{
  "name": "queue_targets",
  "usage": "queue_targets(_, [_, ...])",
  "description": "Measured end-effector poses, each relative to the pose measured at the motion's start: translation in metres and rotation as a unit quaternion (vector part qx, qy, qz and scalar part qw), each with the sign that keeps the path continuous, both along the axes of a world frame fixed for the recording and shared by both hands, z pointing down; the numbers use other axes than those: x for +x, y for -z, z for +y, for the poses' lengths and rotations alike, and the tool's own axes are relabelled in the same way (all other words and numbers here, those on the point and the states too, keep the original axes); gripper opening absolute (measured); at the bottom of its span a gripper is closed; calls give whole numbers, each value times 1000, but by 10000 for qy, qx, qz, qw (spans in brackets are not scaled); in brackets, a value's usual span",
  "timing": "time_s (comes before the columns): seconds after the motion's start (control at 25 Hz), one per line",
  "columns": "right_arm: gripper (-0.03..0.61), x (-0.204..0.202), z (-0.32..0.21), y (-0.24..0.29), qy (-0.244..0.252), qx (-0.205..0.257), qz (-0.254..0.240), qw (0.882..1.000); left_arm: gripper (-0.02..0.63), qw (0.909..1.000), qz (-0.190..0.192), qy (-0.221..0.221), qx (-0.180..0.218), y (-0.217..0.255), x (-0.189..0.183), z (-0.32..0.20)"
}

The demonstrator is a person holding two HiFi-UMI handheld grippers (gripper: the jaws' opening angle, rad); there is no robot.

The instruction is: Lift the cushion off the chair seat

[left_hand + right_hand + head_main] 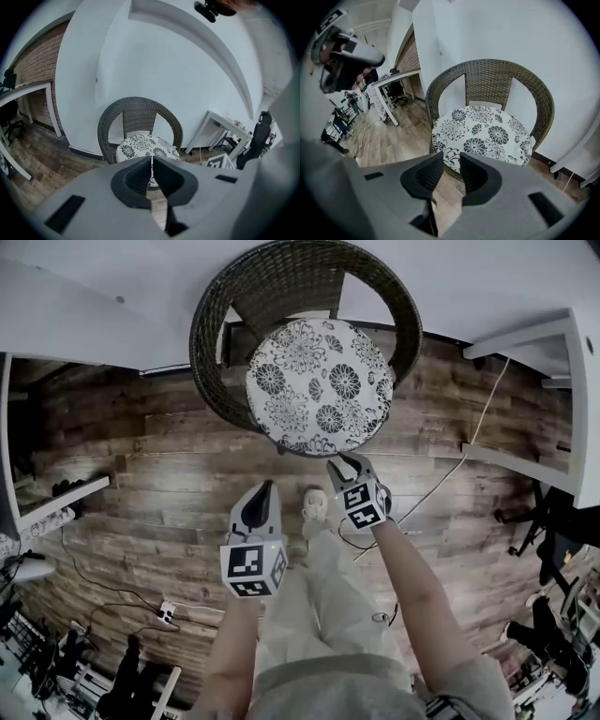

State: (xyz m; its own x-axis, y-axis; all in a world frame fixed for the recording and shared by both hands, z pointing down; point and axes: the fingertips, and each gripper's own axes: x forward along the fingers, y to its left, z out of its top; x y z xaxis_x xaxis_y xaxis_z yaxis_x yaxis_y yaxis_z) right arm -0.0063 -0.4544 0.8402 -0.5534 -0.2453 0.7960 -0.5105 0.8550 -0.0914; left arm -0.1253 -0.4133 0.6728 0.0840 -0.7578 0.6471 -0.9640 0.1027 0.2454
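Right gripper (pixel 451 162): jaws parted, with a clear gap between the pads and nothing in it. Through the gap, only the wood floor (pixel 141 484) and the front edge of the cushion (pixel 483 133). Pointed downward at the chair; in head view the tips are just at the cushion's front rim, contact not discernible.

Left gripper (pixel 152 160): jaws closed together, only a hairline seam between them, empty. In head view, to the left of the right gripper and farther from the seat, over bare floor.

Cushion: round, white with black floral print, lying flat on the seat of the chair (pixel 487 77) and covering it.

Chair: dark woven wicker, curved back and arms wrapping round the cushion, backed against a white wall (pixel 187 70).

White worktop (pixel 224 123) beside the chair; a pale cable (pixel 469 451) trailing over the floor near it.
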Motion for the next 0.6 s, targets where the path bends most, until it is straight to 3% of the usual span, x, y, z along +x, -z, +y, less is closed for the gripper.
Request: queue_targets(0.6, [138,-4,1,-91,619,-286,714,9951,12,9996,79,-166,-223,-48,6,-22])
